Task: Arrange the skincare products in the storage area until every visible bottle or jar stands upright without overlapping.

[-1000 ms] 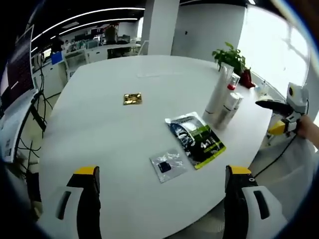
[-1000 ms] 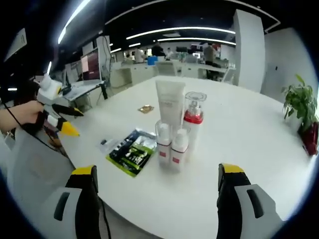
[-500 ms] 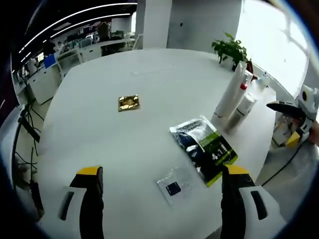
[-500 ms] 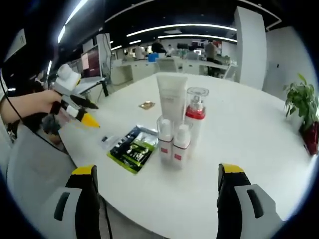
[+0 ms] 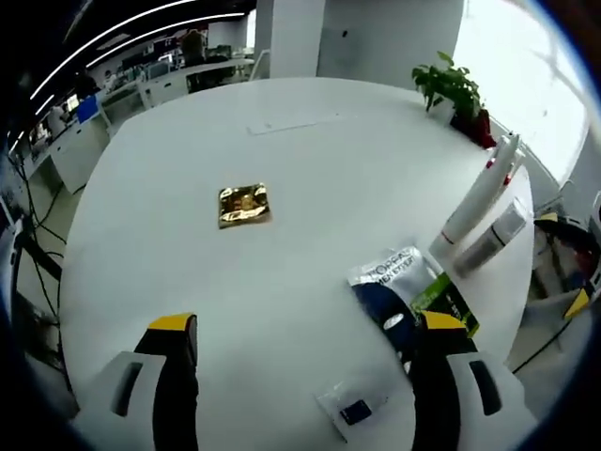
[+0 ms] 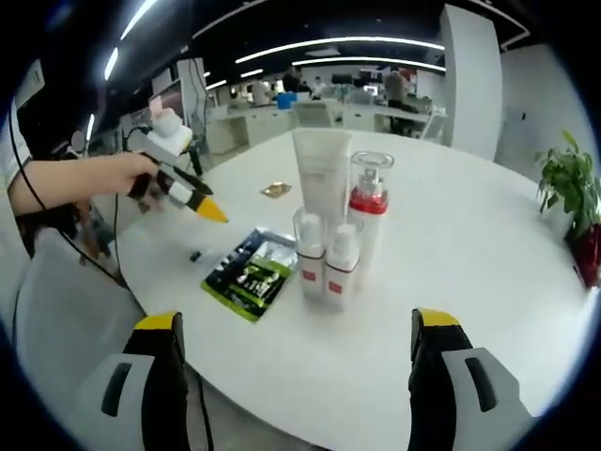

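Over the last second the left gripper (image 6: 188, 193) has swung in over the table's left side: in the right gripper view it now hangs above the small clear sachet (image 6: 195, 255), where before it hovered off the near-left edge. Its own view has slid forward too, so the gold sachet (image 5: 244, 203) sits nearer the middle.

Both tools are empty and spread wide — the left gripper's jaws (image 5: 300, 329) frame bare tabletop, and the right gripper (image 6: 296, 324) waits at the near edge of the white table (image 6: 451, 272) with nothing between its jaws.

All the bottles stand upright in a tight cluster: the white tube (image 6: 322, 183) at the back, the red-collared pump bottle (image 6: 367, 221) beside it, and two small bottles (image 6: 324, 268) in front, close together and possibly touching. Just left of them lies the green-and-black packet (image 6: 248, 275), flat on the table, with the clear sachet further left and the gold one well beyond.

I judge this the approach step, the left tool heading for the flat packets. The next move calls for lowering over one packet and pinching a thin edge — awkward for something lying flush — without nudging the nearby bottles.
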